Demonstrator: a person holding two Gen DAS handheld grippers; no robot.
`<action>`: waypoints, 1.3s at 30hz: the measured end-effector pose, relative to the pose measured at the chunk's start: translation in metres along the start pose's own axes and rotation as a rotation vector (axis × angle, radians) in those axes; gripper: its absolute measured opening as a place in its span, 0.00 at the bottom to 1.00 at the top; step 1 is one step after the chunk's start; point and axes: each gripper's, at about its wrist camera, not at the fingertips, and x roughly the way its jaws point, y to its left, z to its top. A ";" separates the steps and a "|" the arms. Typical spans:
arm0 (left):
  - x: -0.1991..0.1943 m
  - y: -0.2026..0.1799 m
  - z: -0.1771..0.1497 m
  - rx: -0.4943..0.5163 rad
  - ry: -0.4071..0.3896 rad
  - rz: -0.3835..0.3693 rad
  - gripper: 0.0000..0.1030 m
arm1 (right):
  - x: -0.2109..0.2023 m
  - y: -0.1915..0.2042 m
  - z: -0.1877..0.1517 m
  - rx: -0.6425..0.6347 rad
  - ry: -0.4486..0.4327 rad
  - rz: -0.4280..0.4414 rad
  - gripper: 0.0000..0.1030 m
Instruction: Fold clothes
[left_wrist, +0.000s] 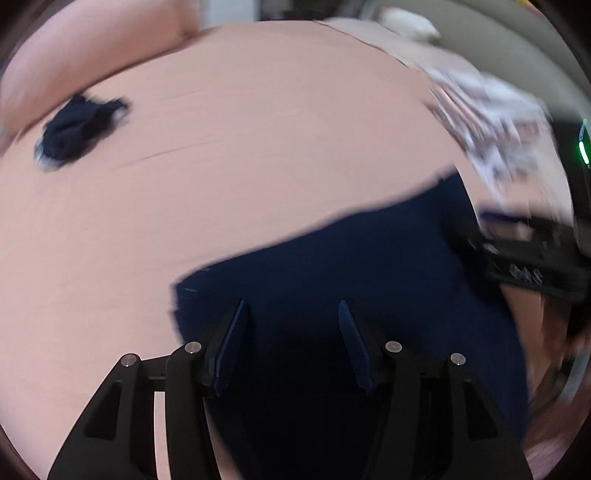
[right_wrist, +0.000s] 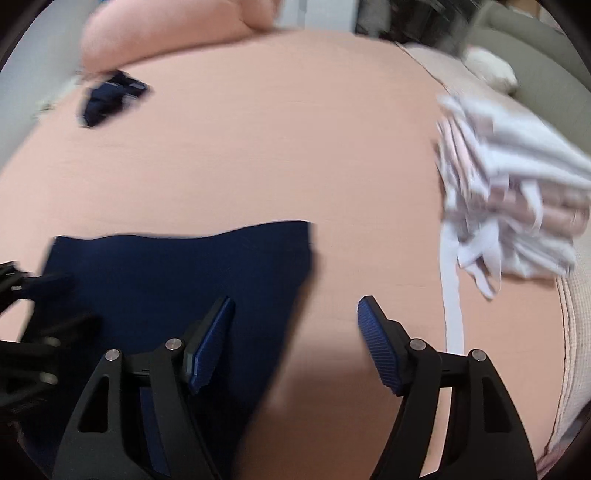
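Pink bedsheet (right_wrist: 258, 155) fills both frames; my left gripper (left_wrist: 291, 332) and right gripper (right_wrist: 295, 332) hang with jaws spread, holding nothing, over the navy garment (right_wrist: 177, 280) lying lower left in the right-wrist view.

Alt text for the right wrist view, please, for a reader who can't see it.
The open right gripper hovers over the right edge of a flat navy garment spread on a pink bedsheet. A pile of white and pink clothes sits at right, a small crumpled navy item far left; the left gripper shows at the left edge.
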 end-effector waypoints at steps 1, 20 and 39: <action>-0.010 0.002 -0.001 -0.019 -0.020 -0.022 0.51 | -0.005 -0.007 -0.001 0.041 0.005 0.013 0.68; -0.047 -0.052 -0.071 -0.029 0.013 0.168 0.66 | -0.093 0.012 -0.123 -0.199 -0.021 0.120 0.68; -0.037 -0.030 -0.077 -0.194 0.147 0.005 0.64 | -0.113 -0.001 -0.155 -0.144 0.006 0.210 0.65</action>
